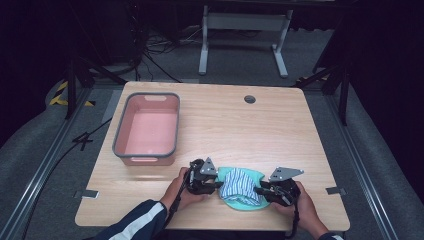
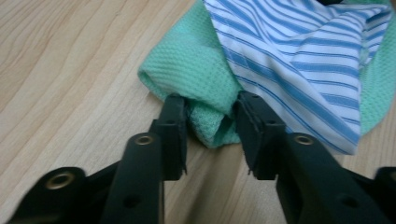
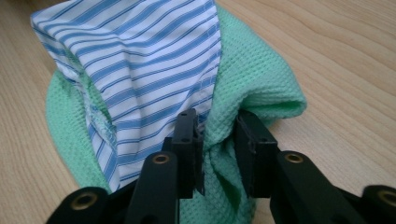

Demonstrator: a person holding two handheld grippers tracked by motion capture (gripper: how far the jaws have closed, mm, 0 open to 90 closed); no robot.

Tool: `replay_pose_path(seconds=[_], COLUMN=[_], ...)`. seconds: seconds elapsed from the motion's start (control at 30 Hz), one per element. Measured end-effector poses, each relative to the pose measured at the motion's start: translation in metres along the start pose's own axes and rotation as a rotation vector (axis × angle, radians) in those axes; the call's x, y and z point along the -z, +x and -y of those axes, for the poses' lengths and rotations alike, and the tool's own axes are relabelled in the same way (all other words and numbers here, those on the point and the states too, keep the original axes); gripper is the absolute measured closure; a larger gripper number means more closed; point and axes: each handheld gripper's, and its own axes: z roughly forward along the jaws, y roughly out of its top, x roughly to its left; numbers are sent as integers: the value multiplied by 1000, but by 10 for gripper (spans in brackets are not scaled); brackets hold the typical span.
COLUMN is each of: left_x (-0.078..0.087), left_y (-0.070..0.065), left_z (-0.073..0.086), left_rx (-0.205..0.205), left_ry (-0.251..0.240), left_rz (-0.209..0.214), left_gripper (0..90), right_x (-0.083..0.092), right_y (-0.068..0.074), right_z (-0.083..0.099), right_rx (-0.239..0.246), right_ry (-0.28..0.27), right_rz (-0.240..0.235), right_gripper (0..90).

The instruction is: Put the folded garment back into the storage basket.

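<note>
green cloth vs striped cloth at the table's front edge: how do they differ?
Colour: the green cloth is plain mint, while the striped cloth is white with blue stripes.
Texture: the green cloth has a waffle weave; the striped cloth looks smooth and thin.
Position: the green cloth lies underneath, and the striped cloth lies bunched on top.
Shared: both sit together between the left gripper and right gripper.

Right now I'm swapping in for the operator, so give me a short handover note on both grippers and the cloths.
Left gripper: shut on a fold of the green waffle cloth at its left edge.
Right gripper: shut on a fold of the same cloth at its right edge.
The striped cloth lies bunched on top of the green one, near the front edge of the table.
The pink basin stands at the back left, with nothing in it.
Done: both edges gripped. Left, probably: lift the bundle and carry it to the basin.
</note>
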Motion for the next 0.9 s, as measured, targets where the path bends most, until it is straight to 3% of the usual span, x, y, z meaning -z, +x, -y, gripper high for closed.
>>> replay_pose_path(seconds=[0.17,0.37,0.7,0.9], left_x=[-2,-2,6,12], left_y=[-1,-2,0,1], left_z=[-2,-5,-11,-16], left_rx=[-12,-35,-58,-48], left_ry=[1,10,-6,-23], left_rz=[21,16,11,18], left_gripper=[788,813,826,826], right_x=[0,2,10,15], right_y=[-1,0,-2,-3], right_z=[0,0,-2,-6], right_rx=[-5,-1,-14,-15], right_ry=[-2,-7,-45,-73], right_rz=[-14,1,24,27], right_gripper=[768,827,835,835])
